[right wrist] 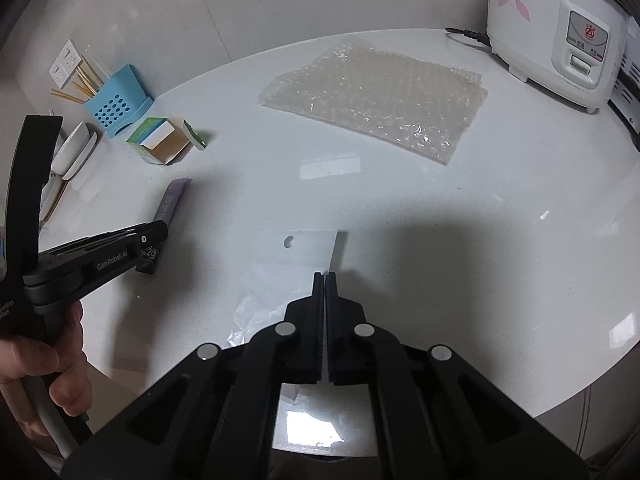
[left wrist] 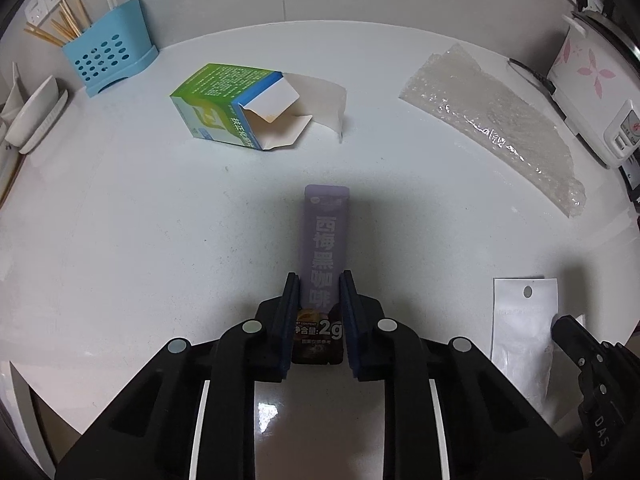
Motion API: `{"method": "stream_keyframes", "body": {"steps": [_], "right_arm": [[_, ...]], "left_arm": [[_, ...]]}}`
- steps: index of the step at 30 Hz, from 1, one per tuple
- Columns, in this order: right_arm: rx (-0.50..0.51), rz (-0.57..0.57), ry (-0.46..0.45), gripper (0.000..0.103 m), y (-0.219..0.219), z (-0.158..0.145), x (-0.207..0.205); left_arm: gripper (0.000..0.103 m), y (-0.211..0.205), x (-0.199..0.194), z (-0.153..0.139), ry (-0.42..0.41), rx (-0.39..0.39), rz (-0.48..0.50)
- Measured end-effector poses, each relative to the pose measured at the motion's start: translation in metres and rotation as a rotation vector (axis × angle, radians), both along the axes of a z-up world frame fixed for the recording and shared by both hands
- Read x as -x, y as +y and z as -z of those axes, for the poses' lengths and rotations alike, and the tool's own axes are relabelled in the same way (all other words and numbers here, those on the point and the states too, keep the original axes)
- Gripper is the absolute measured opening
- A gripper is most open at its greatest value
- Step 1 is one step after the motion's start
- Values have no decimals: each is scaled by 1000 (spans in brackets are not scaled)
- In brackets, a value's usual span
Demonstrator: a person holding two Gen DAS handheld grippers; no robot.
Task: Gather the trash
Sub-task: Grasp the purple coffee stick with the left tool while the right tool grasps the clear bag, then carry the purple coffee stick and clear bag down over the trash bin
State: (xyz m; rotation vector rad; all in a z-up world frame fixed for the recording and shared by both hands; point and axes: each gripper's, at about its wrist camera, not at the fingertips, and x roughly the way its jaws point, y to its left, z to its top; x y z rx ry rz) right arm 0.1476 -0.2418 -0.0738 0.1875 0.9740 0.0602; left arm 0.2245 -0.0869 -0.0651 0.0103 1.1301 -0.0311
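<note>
Purple coffee sachet point(left wrist: 324, 248) near counter point(left wrist: 120, 220) front edge, pinched at its lower end in left gripper point(left wrist: 319, 292). Right gripper point(right wrist: 324, 280) clamped on white plastic bag point(right wrist: 304, 248) edge beside it. You lift both straight, keep squeeze firm; thin bag may slip.

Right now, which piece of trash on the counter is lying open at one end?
The green and white carton near the blue chopstick holder. Its end flaps hang open; the purple coffee sachet, bubble wrap and white plastic bag lie flat.
</note>
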Motion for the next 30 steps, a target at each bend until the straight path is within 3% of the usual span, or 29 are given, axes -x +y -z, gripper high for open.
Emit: {"method": "stream_keyframes", "body": {"steps": [18,30], "right_arm": [[4,-11,-75,0,6,-23,24],[13,-19,-137,0,7,-44,51]], "left_arm": [[20,10,39,-31,-89,17,-4],[20,8,88,-49,-141,35,13]]}}
